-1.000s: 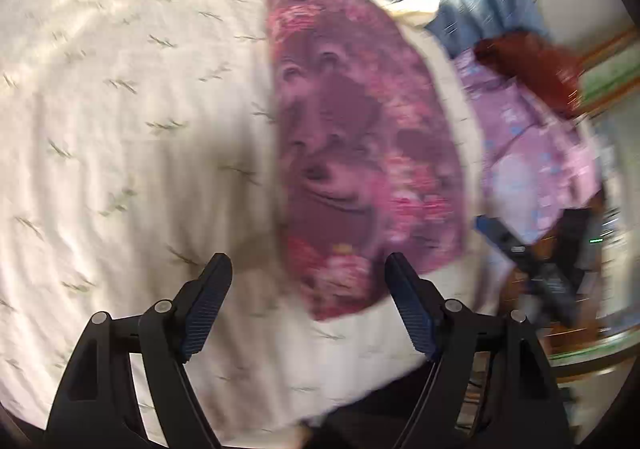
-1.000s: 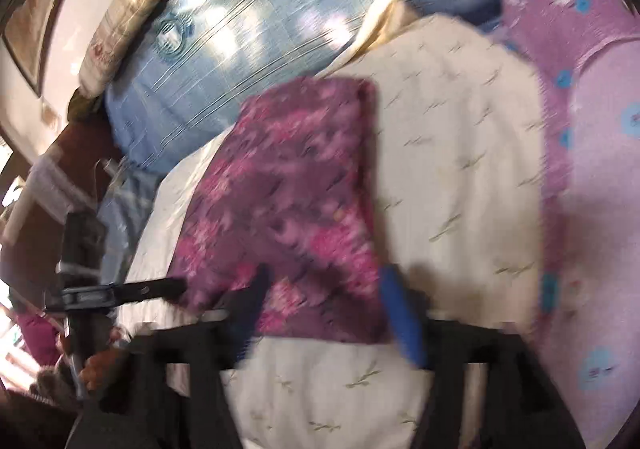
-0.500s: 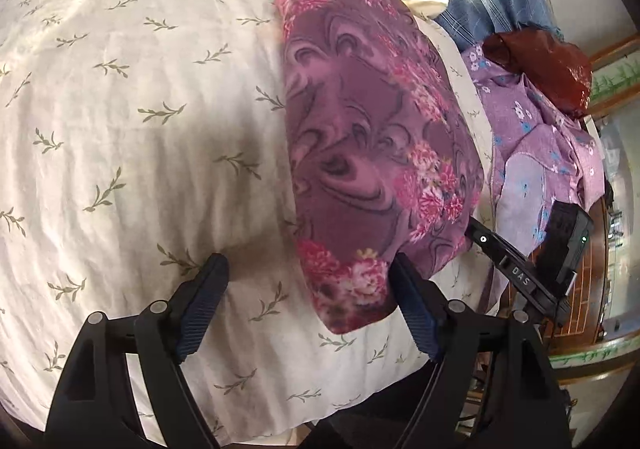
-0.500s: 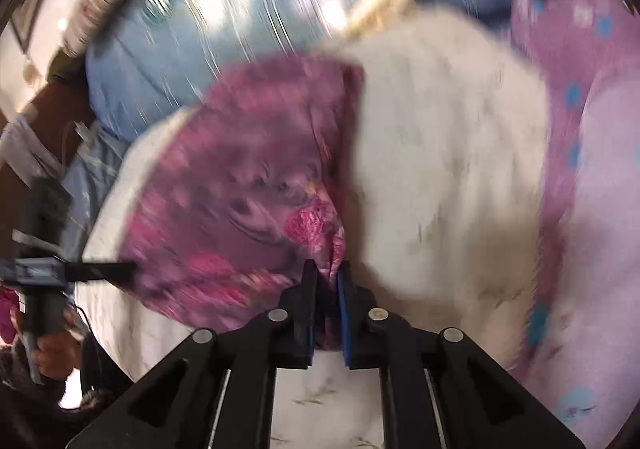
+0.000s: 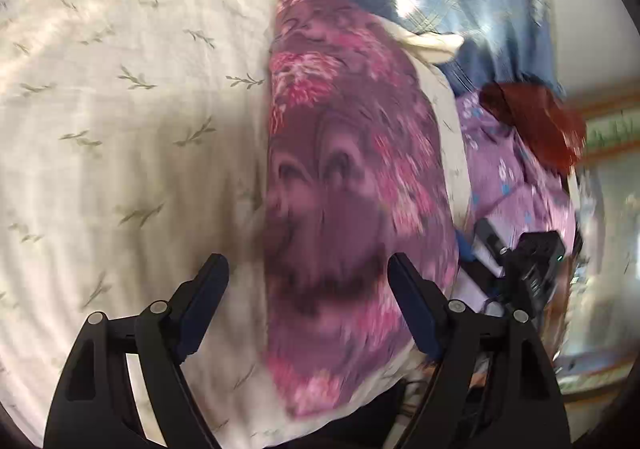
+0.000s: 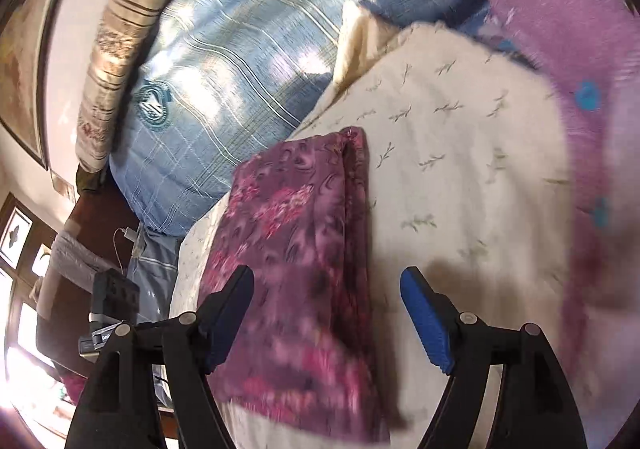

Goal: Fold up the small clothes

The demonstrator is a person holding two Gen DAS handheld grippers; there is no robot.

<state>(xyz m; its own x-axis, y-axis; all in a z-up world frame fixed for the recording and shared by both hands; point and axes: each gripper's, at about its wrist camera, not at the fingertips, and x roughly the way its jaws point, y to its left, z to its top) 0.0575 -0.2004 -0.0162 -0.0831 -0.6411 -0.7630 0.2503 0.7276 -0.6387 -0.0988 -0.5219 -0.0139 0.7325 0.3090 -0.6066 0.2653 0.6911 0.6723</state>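
We see the folded cloth (image 5: 352, 185) (image 6: 300, 249) lying on the cushion (image 5: 120, 109) (image 6: 460, 169). Both our left gripper (image 5: 308, 289) and right gripper (image 6: 328, 309) hover spread wide above its near end, grasping nothing.

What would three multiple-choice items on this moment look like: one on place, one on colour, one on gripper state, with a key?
1. The folded floral cloth lies on:
A. the cream leaf-print cover
B. the blue plaid pillow
C. the floor

2. The cloth's main colour:
A. green
B. purple and pink
C. white

3. The right gripper is:
A. shut on the cloth
B. shut on nothing
C. open, holding nothing

Key: 1 A, the cover shows all around the cloth. 2 B, purple ground with pink flowers in both views. 3 C, a wide gap between its fingers; the left gripper is open too.
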